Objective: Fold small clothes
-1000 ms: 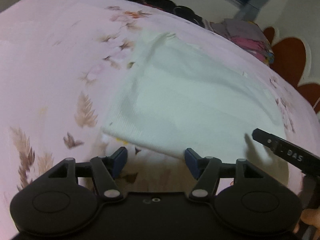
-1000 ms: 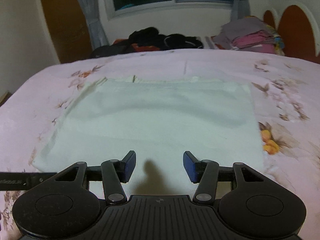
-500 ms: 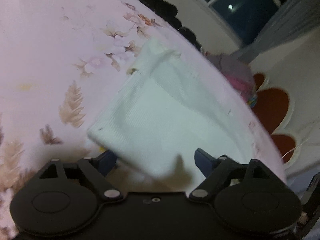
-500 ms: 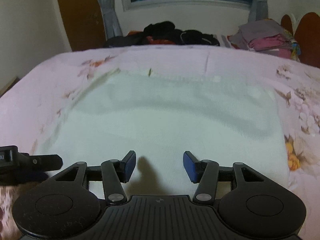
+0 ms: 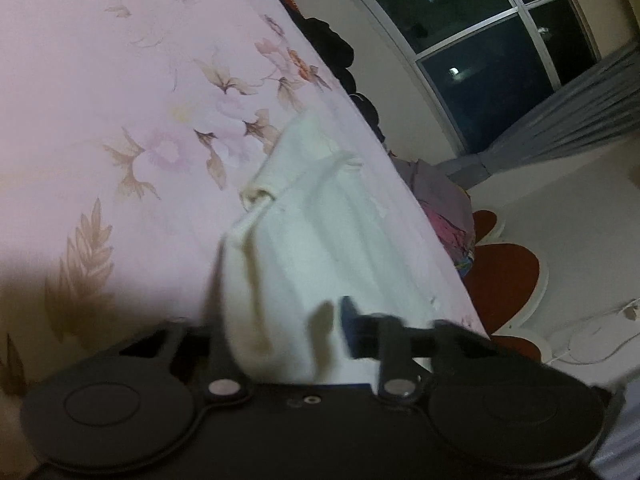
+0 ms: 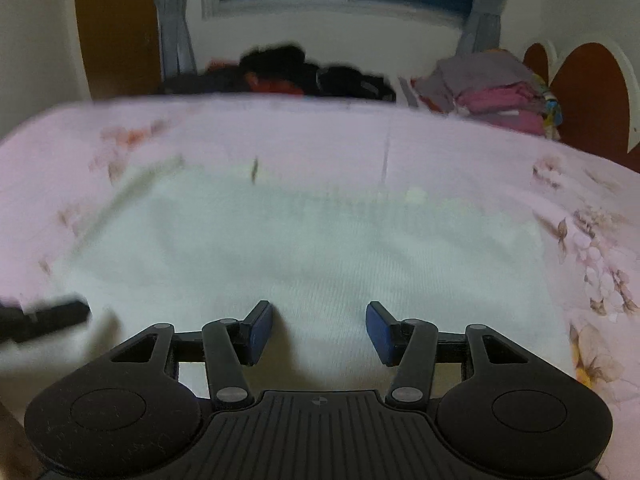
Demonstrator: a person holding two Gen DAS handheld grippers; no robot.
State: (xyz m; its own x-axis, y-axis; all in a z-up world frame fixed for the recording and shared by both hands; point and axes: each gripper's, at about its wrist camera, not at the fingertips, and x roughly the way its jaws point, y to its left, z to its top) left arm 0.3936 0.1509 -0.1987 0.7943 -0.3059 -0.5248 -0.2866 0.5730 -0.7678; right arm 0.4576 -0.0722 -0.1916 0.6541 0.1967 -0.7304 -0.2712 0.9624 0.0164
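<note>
A white cloth (image 6: 320, 248) lies spread on the pink flowered bedsheet (image 6: 280, 132). In the left wrist view its near left corner (image 5: 280, 280) is bunched and raised, with a rolled edge. My left gripper (image 5: 284, 328) is closing its jaws on that bunch. The cloth fills the gap and hides the left finger, while the blue right pad (image 5: 348, 332) shows blurred against it. My right gripper (image 6: 320, 332) hangs open just above the cloth's near edge, with nothing gripped. The left gripper's black finger (image 6: 48, 318) shows at the left edge of the right wrist view.
A heap of dark clothes (image 6: 288, 72) lies at the bed's far side under the window (image 5: 480, 40). A folded stack of purple and pink clothes (image 6: 492, 84) sits at the far right by the red headboard (image 6: 588, 92). Bare sheet (image 5: 120, 100) lies left of the cloth.
The left gripper rolled and slid onto the cloth's corner, spread wider, then drew its jaws in, and the edge bunched up. The right gripper moved forward over the cloth with its jaws unchanged.
</note>
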